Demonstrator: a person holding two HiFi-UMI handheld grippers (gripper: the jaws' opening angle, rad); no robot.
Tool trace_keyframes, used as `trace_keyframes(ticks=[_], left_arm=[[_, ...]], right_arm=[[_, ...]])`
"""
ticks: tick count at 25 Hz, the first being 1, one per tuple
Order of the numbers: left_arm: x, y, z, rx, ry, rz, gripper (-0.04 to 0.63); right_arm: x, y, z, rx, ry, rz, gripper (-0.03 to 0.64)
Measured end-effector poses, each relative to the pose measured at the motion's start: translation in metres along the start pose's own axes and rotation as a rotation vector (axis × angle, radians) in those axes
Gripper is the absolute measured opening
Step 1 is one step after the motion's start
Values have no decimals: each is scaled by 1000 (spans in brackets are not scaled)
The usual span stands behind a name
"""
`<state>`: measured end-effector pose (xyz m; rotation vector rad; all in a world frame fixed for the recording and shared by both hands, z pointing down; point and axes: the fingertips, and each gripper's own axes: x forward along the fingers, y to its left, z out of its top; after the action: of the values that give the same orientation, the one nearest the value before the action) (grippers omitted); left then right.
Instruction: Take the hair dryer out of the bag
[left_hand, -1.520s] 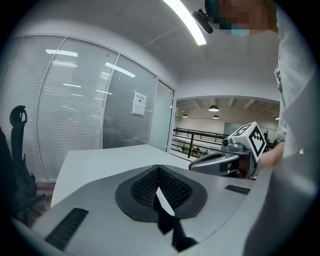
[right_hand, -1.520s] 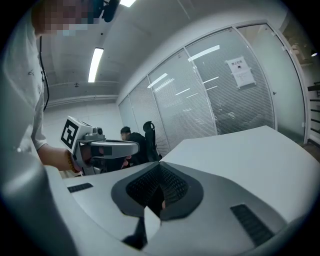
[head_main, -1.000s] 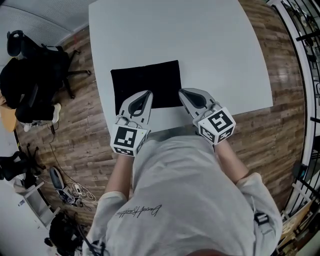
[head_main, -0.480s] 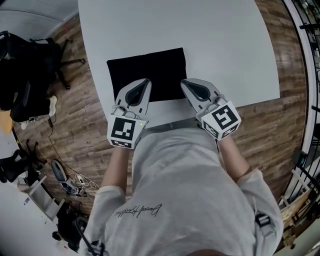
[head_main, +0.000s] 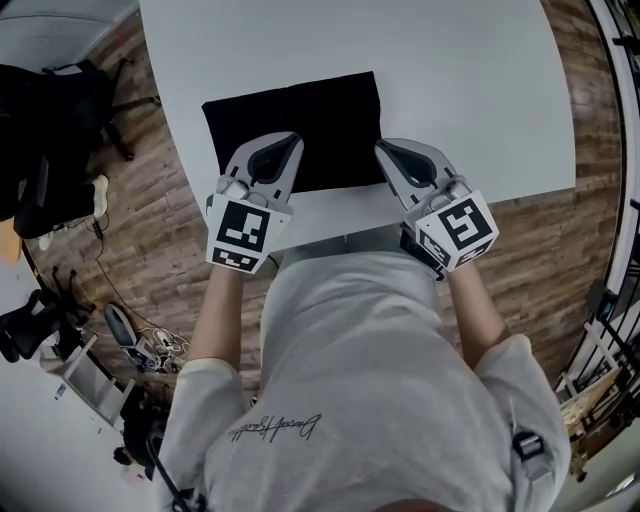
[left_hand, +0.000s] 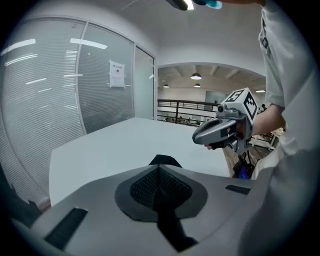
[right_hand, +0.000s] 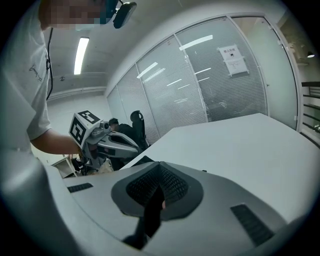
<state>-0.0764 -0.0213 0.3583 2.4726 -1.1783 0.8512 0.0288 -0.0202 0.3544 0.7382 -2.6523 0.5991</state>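
A flat black bag (head_main: 290, 125) lies on the white table (head_main: 450, 90) close to its near edge. No hair dryer shows in any view. My left gripper (head_main: 289, 142) hovers over the bag's near left part, jaws shut and empty. My right gripper (head_main: 384, 149) is at the bag's near right corner, also shut with nothing held. In the left gripper view the shut tips (left_hand: 159, 167) point at a corner of the bag (left_hand: 163, 160), and the right gripper (left_hand: 220, 132) shows beside them. From the right gripper view (right_hand: 159, 166) the left gripper (right_hand: 107, 142) is seen.
An office chair draped in black (head_main: 55, 120) stands on the wood floor left of the table. Cables and small gear (head_main: 140, 350) lie on the floor nearby. A glass partition (left_hand: 60, 90) runs along the table's far side. A railing (head_main: 620, 60) is at the right.
Both grippers have dropped lower toward the bag's near edge, the left one tipping further down. Their jaws stay shut. The bag has not moved on the table.
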Motion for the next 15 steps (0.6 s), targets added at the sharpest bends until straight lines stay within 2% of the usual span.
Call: trace_keyframes(ticks=[6, 15], left_arm=[[20, 1, -18, 84, 94, -51, 20], [39, 5, -40, 213, 236, -98, 92]], right_arm=[[7, 2, -9, 10, 9, 3, 21], [9, -5, -20, 32, 27, -6, 21]])
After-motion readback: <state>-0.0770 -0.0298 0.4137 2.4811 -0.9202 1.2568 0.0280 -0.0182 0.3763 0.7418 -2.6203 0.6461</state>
